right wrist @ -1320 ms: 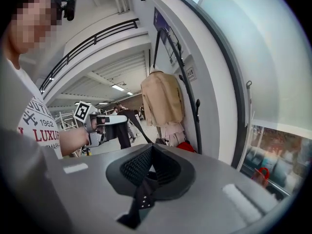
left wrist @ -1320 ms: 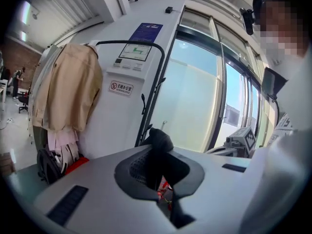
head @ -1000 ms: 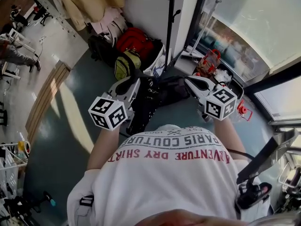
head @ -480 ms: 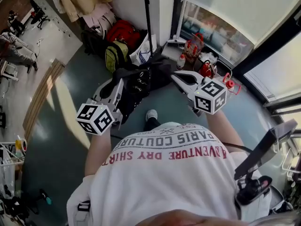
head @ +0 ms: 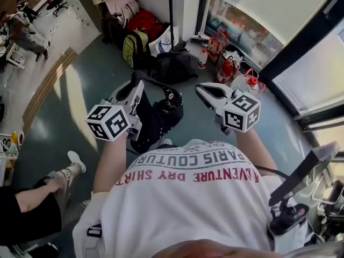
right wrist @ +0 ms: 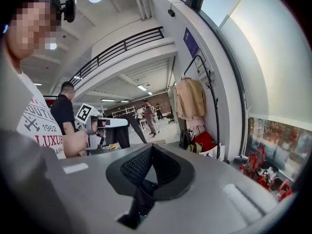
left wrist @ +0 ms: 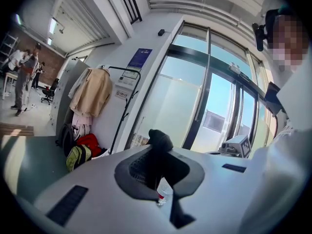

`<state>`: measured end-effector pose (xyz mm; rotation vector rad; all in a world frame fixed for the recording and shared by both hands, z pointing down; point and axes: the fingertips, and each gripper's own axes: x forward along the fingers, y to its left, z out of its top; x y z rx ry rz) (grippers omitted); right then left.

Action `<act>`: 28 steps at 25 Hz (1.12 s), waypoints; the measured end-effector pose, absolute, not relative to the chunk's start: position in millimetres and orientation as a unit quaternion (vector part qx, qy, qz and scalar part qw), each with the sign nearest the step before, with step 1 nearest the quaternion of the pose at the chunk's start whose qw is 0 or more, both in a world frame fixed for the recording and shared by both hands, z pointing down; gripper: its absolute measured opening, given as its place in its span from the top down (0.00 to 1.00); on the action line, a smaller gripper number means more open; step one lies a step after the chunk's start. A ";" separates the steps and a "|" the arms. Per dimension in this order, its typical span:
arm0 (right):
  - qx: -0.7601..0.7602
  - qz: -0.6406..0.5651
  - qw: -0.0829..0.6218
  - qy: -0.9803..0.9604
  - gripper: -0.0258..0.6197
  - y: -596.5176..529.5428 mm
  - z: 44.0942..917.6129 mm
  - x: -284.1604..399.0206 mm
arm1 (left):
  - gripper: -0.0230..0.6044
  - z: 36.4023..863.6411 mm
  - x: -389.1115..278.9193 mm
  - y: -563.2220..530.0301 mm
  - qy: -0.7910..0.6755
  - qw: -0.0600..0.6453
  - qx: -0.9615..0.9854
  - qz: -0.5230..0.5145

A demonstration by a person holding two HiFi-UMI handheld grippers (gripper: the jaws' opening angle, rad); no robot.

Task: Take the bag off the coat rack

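- The black bag (head: 158,117) is already taken off the coat rack (head: 171,15); it hangs in front of the person, between the two grippers and above the grey-blue floor (head: 91,90).
- The left gripper (head: 140,85) is closed on the bag's black strap (left wrist: 158,141). In the left gripper view the strap is seen pressed between the two pads and coming out above them.
- The bag is carried by this strap alone, and its body hangs just beside the left gripper.
- The jaws of the right gripper (head: 200,88) are drawn together. In the head view its tips are apart from the bag, and no part of the bag is seen in them.
- The coat rack is seen by the wall near the window, well apart from the bag; a beige coat (left wrist: 92,94) is hung on it.
- A red bag (head: 145,21), a yellow-green bag (head: 131,46) and a dark bag (head: 174,66) are left on the floor around the foot of the rack.
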<state>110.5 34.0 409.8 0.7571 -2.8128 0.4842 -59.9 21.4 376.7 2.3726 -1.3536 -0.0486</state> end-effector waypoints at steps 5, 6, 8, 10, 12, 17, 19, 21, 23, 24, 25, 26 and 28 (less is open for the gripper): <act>0.256 0.157 0.087 -0.950 0.96 79.5 404.1 104.1 | 0.95 377.9 -38.2 86.3 -0.449 0.210 0.868 0.003; 0.258 0.156 0.085 -0.950 0.96 88.5 406.3 101.0 | 0.95 380.4 -35.9 97.3 -0.441 0.208 0.873 0.007; 0.262 0.157 0.080 -0.949 0.96 106.5 412.0 94.4 | 0.95 386.5 -31.7 118.5 -0.425 0.206 0.882 0.013; 0.265 0.159 0.078 -0.948 0.96 124.1 414.7 87.1 | 0.95 390.9 -30.3 138.0 -0.412 0.202 0.888 0.019; 0.269 0.155 0.080 -0.947 0.96 137.0 410.8 78.0 | 0.95 391.0 -35.2 151.0 -0.402 0.206 0.892 0.019; 0.285 0.152 0.072 -0.943 0.96 166.0 395.3 65.3 | 0.95 379.5 -43.4 176.7 -0.389 0.199 0.899 0.025; 0.283 0.153 0.075 -0.944 0.96 177.6 394.6 65.6 | 0.95 375.1 -43.6 185.2 -0.393 0.192 0.899 0.026; 0.282 0.151 0.078 -0.944 0.96 184.2 393.8 68.0 | 0.95 371.7 -45.3 189.5 -0.399 0.187 0.897 0.025; 0.284 0.146 0.081 -0.944 0.96 183.6 390.9 69.4 | 0.95 366.2 -48.9 188.3 -0.407 0.180 0.895 0.025; 0.286 0.143 0.085 -0.944 0.96 181.4 389.2 68.9 | 0.95 363.1 -51.7 186.2 -0.411 0.178 0.894 0.025; 0.288 0.140 0.090 -0.943 0.96 178.9 387.4 67.2 | 0.95 360.5 -55.3 183.3 -0.414 0.179 0.892 0.025; 0.289 0.139 0.093 -0.943 0.96 176.4 385.7 64.6 | 0.95 358.7 -59.6 180.0 -0.417 0.181 0.890 0.026; 0.285 0.142 0.095 -0.943 0.96 172.9 384.9 60.1 | 0.95 359.4 -67.4 174.0 -0.424 0.188 0.886 0.028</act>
